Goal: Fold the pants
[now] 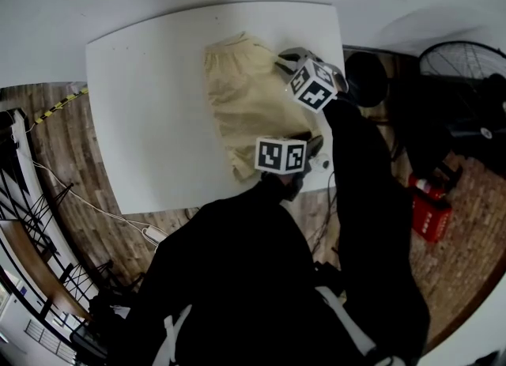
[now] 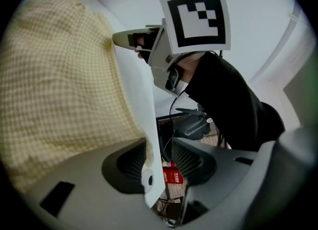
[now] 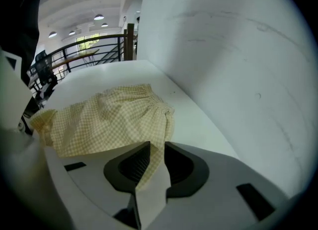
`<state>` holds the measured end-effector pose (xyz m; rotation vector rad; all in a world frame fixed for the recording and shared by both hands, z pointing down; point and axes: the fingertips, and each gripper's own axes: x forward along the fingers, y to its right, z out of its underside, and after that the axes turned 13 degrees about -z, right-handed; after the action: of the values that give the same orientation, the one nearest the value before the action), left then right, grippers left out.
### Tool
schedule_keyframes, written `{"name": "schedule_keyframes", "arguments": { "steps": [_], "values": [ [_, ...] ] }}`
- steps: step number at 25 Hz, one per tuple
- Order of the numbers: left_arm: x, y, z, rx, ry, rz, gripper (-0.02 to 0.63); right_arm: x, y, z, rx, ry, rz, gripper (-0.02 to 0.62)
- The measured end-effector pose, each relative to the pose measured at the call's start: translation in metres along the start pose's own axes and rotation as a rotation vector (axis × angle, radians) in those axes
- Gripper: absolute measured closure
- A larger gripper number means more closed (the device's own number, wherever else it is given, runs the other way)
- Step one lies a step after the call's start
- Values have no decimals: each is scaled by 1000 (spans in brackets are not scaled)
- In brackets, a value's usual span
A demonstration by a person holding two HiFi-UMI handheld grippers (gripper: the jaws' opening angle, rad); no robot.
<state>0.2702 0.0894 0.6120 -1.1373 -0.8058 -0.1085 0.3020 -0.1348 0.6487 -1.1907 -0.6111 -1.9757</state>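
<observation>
My left gripper (image 2: 158, 160), jaws apart, straddles the white table (image 2: 140, 92) edge. Yellow checked pants (image 2: 59, 75) lie to its left, with the right gripper (image 2: 128, 40) at their far edge.

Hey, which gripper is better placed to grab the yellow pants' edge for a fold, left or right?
Probably the right gripper: a strip of the pants runs between its open jaws. The left gripper is open too, but it mostly straddles the table edge, with the cloth beside it.
</observation>
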Motion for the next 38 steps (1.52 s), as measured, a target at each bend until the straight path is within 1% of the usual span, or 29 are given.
{"name": "schedule_keyframes", "arguments": {
  "steps": [1, 2, 5, 9, 13, 17, 20, 22, 25, 27, 29, 31, 34, 38],
  "values": [
    [-4, 0, 1, 6, -3, 9, 461, -4, 2, 1, 43, 37, -11, 505],
    [-9, 0, 0, 9, 4, 12, 457, -10, 4, -1, 86, 77, -20, 486],
    [-26, -11, -11, 5, 41, -8, 456, -25, 13, -10, 165, 171, -30, 480],
    [-42, -25, -31, 16, 86, -56, 456, -30, 25, -21, 200, 220, -23, 480],
    [-74, -56, -70, 19, 212, -158, 457, -25, 35, -33, 208, 235, -16, 480],
    [-118, -106, -121, -29, 342, -275, 457, -13, 39, -44, 241, 257, -51, 480],
    [-146, -141, -153, -55, 404, -344, 457, -5, 40, -51, 243, 256, -76, 480],
    [-159, -160, -169, -53, 429, -392, 457, -1, 40, -55, 253, 260, -95, 480],
    [-168, -181, -188, -19, 443, -459, 457, 9, 40, -58, 263, 251, -126, 480],
    [-169, -191, -199, 25, 440, -505, 457, 17, 39, -57, 260, 239, -139, 479],
    [-171, -198, -210, 78, 435, -550, 457, 22, 38, -58, 256, 228, -142, 462],
    [-171, -210, -217, 106, 426, -590, 457, 26, 39, -59, 256, 228, -145, 440],
    [-172, -228, -228, 129, 406, -624, 457, 31, 42, -60, 260, 227, -154, 437],
    [-164, -240, -234, 179, 342, -628, 457, 44, 43, -56, 246, 188, -164, 437]
  ]
}}
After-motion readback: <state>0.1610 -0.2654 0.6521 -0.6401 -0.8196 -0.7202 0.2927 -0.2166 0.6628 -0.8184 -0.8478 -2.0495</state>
